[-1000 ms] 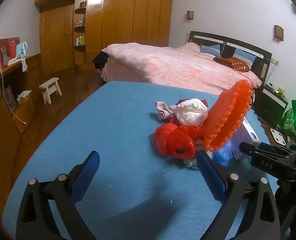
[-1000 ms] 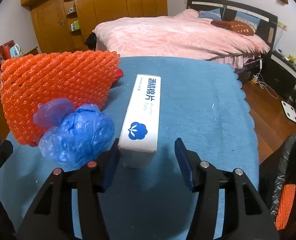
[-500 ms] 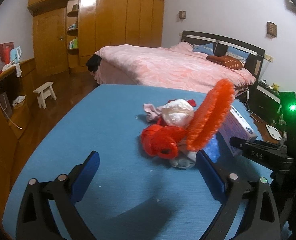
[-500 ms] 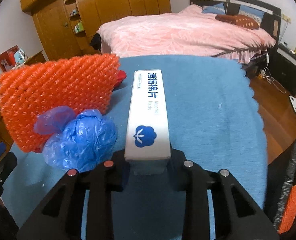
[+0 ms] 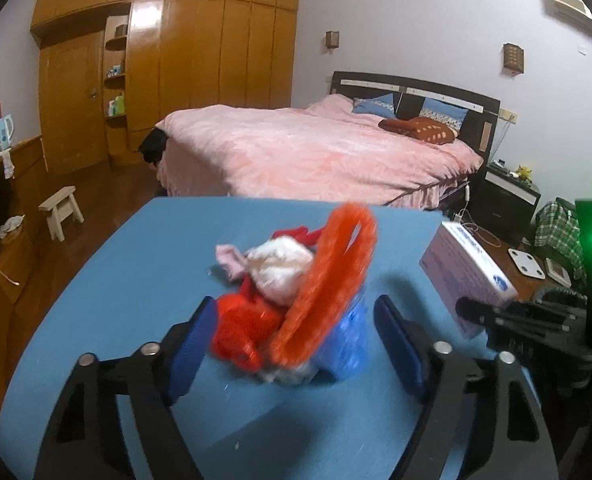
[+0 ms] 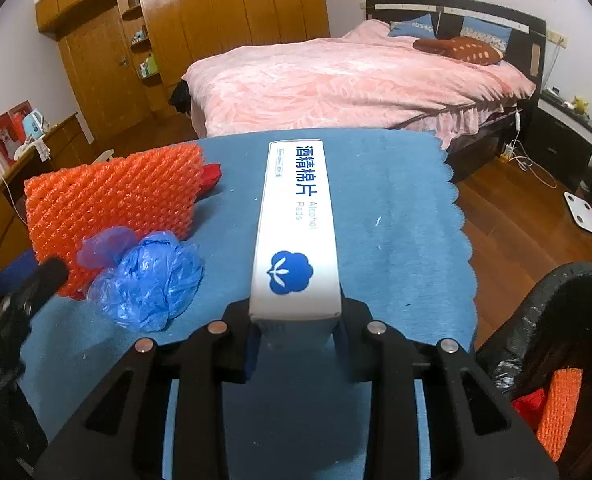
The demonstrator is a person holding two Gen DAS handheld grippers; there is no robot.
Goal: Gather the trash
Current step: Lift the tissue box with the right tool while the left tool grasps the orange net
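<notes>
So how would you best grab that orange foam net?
Probably by the orange foam net's upright curved edge, coming from the near side as the left gripper does: it stands on edge against the blue plastic bag, thin and squashy, so jaws can straddle it.

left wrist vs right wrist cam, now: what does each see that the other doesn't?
Left wrist only: a crumpled white wad, a pink scrap and a red plastic bag behind the net; the left gripper, open, has just been closing around the pile.

Right wrist only: a black trash bag beside the table, and the right gripper shut on the box's end.

Both: the white alcohol-pads box, orange foam net, crumpled blue plastic bag, blue table cover and pink bed.
</notes>
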